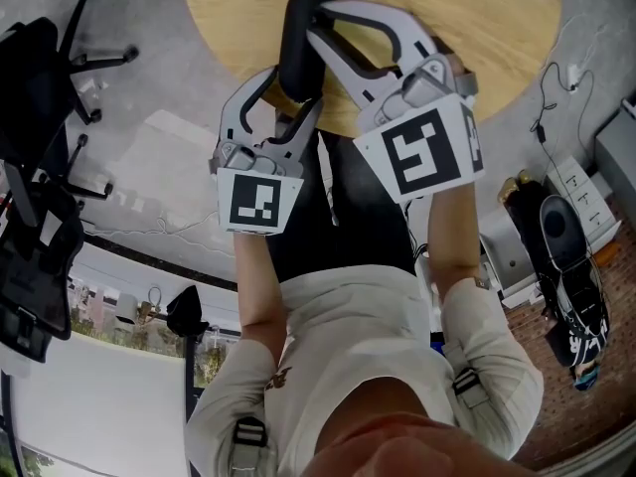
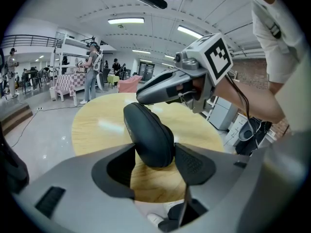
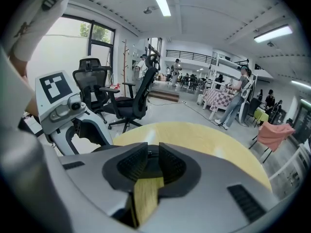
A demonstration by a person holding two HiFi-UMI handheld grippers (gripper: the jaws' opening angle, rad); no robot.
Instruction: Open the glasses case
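A black oval glasses case (image 1: 298, 38) stands tilted over the near edge of the round wooden table (image 1: 477, 38). My left gripper (image 1: 296, 95) is shut on its near end. In the left gripper view both pads press the sides of the case (image 2: 148, 135). My right gripper (image 1: 316, 16) reaches over from the right to the case's far end (image 2: 133, 108). In the right gripper view its jaws (image 3: 148, 161) stand a narrow gap apart, pinching a small dark part of the case (image 3: 148, 151) at their tips; which part it is I cannot tell.
Black office chairs (image 1: 40, 78) stand on the grey floor to the left. A power strip (image 1: 581, 192), cables and a dark bag (image 1: 566, 256) lie on the floor at the right. People (image 2: 91, 76) and tables are far behind the table.
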